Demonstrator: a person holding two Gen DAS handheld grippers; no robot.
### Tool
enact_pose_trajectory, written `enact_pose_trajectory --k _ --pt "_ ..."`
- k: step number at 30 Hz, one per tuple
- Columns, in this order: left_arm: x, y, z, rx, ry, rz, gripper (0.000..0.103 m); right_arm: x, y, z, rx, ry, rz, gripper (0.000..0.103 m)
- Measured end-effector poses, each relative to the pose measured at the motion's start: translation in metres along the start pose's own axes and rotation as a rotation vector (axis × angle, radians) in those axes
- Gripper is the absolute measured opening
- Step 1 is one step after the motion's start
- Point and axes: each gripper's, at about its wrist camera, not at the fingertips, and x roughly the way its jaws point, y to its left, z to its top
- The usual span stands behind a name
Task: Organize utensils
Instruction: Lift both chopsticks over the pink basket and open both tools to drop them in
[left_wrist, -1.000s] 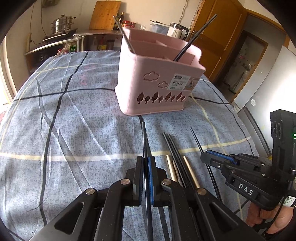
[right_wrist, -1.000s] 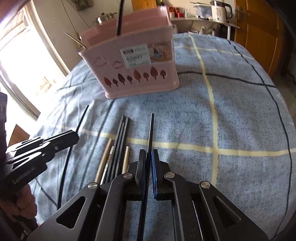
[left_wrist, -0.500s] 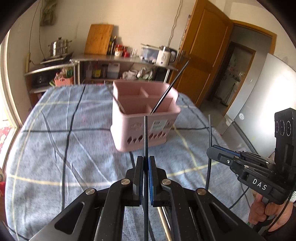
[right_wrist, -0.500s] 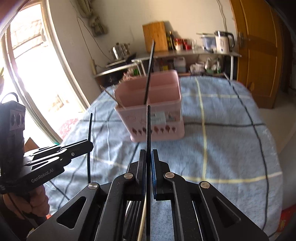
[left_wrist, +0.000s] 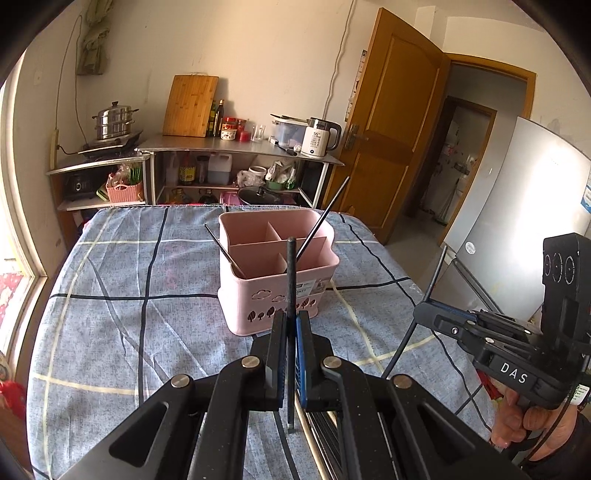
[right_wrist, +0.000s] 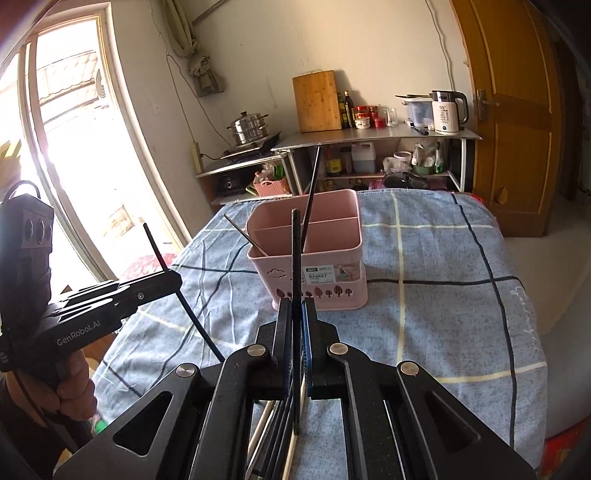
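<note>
The left hand-held gripper (left_wrist: 291, 334) is clamped on a black chopstick (left_wrist: 291, 280), its long axis running straight forward and up, the far tip pointing at the pink utensil basket (left_wrist: 277, 295). The right hand-held gripper (right_wrist: 296, 319) likewise pinches a second black chopstick (right_wrist: 295, 254), near upright and aimed at the same basket. Both sticks ride above the desk (left_wrist: 110, 314), covered in a blue checked cloth. In the basket, a black chopstick (left_wrist: 321, 219) leans right and a thinner stick (left_wrist: 221, 249) leans left. More chopsticks (right_wrist: 273, 435) lie loose on the cloth beneath the right hand-held gripper, pointing toward the basket
</note>
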Motion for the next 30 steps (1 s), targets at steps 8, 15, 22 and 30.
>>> enact_pose_trajectory --k 8,15,22,30 --pt "-0.002 0.0 0.005 -0.001 -0.003 -0.004 0.004 -0.006 -0.003 0.008 -0.006 -0.03 0.006 0.005" --pt "-0.006 -0.001 0.027 0.011 -0.029 -0.001 0.004 -0.005 0.0 0.022 -0.022 -0.059 0.013 0.005" --pt "-0.008 -0.005 0.064 0.042 -0.083 0.02 0.004 0.005 0.005 0.052 -0.043 -0.11 0.02 0.005" --pt "-0.014 0.002 0.119 0.044 -0.161 0.031 0.004 0.007 0.017 0.097 -0.075 -0.203 0.026 0.005"
